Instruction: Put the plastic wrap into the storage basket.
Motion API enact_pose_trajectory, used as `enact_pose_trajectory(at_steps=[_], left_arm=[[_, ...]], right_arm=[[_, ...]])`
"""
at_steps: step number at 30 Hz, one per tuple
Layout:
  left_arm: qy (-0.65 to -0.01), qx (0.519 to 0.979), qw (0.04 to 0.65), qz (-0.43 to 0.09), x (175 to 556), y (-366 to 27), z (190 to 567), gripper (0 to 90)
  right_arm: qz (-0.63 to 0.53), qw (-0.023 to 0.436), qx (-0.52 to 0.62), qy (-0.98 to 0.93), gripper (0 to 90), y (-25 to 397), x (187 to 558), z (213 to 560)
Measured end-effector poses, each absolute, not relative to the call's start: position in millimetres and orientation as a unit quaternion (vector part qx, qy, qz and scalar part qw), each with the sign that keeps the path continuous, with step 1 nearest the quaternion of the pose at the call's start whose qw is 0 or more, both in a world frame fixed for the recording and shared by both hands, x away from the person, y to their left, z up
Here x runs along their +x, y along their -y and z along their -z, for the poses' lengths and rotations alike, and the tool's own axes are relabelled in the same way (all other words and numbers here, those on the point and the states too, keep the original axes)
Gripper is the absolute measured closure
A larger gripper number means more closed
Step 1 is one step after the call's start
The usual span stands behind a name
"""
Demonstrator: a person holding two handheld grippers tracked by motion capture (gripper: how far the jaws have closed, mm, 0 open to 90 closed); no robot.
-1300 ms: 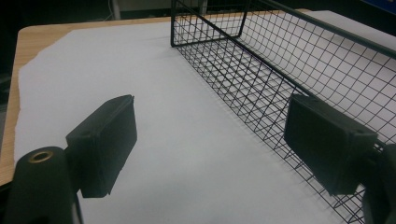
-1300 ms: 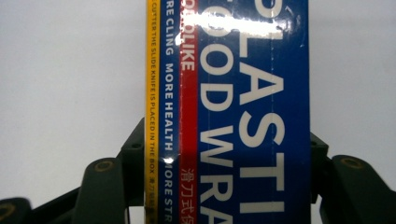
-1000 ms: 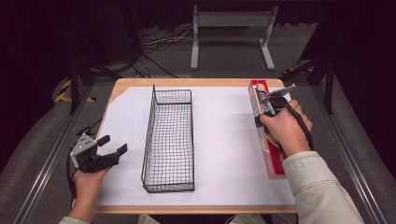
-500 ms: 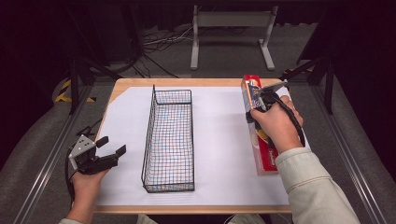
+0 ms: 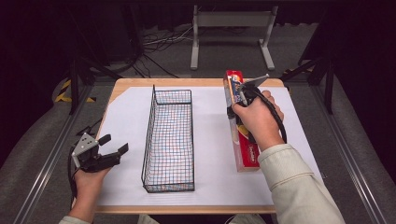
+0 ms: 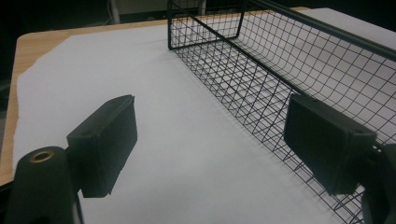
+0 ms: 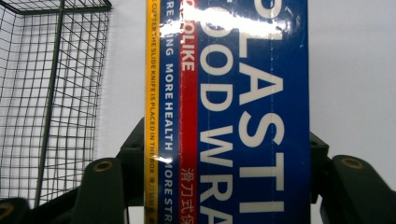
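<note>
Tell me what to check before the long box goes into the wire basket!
1. Grip: the right gripper has a jaw on each side of the long blue, red and yellow plastic wrap box. Ok.
2. Firm hold: whether the jaws press tightly enough to lift. Cannot tell.
3. Landing spot: the black wire mesh basket stands upright with nothing inside. Ok.
4. Path: only bare white paper sheet lies between box and basket. Ok.
5. Other hand: the left gripper is open, near the table's left edge, apart from the basket. Ok.
6. Fit: the box looks shorter than the basket. Probably ok.
</note>
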State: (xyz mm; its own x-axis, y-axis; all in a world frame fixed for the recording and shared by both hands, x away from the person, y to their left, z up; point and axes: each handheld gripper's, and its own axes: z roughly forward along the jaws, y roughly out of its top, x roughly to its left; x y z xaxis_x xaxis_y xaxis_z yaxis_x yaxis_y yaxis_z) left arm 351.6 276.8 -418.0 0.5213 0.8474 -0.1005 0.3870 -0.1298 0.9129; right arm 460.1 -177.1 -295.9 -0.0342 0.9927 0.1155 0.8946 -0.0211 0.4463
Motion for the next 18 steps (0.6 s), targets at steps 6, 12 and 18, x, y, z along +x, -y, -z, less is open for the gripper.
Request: enact_pose_trajectory(at_steps=[6,12,18], left_arm=[[-0.422,0.719,0.500,-0.233,353.0,-272.5,416.4,18.3],[-0.422,0.719,0.502,-0.232,354.4,-272.8,416.1,18.3],[-0.423,0.717,0.503,-0.233,354.6,-273.8,416.3,18.3]], right_arm=[[-0.207,0.123,0.681,-0.692,40.7,159.8,462.8,288.6],[-0.206,0.131,0.674,-0.697,40.6,141.3,465.9,287.4],[-0.214,0.116,0.673,-0.699,40.6,124.8,467.8,286.2]])
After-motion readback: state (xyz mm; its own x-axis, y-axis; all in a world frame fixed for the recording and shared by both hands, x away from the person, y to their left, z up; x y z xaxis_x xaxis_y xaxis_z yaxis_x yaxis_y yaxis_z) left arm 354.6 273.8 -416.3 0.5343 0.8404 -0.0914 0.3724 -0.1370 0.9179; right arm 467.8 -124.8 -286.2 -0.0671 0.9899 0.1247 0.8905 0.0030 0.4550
